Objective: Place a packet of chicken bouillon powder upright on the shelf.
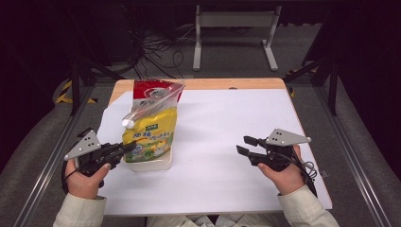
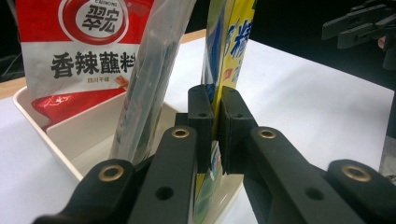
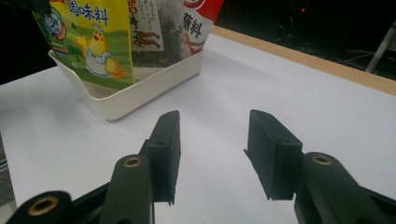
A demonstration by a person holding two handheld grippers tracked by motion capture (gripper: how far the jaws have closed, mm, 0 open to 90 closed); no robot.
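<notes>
Three packets are standing upright in a shallow white tray (image 1: 150,165) on the left side of the white-covered table (image 1: 222,179): a yellow seasoning pouch (image 1: 150,137) at the near end, a clear bag (image 1: 156,101) with dark stuff inside it in the middle, and a red-and-white sauce packet (image 1: 150,90) at the far end.

The left gripper (image 2: 216,121) is coming in from the near left and pinching the edge of the yellow seasoning pouch. In the left gripper view its jaws are sitting nearly together with that thin yellow edge squeezed between them, so it's gripping the pouch while the pouch is sitting in the tray.

The right gripper (image 1: 247,144) is hanging out well apart from all that, on the right side of the table, pointing left toward the tray. Its jaws are standing roughly half open with nothing between them, just white tabletop showing through the gap in the right gripper view.
</notes>
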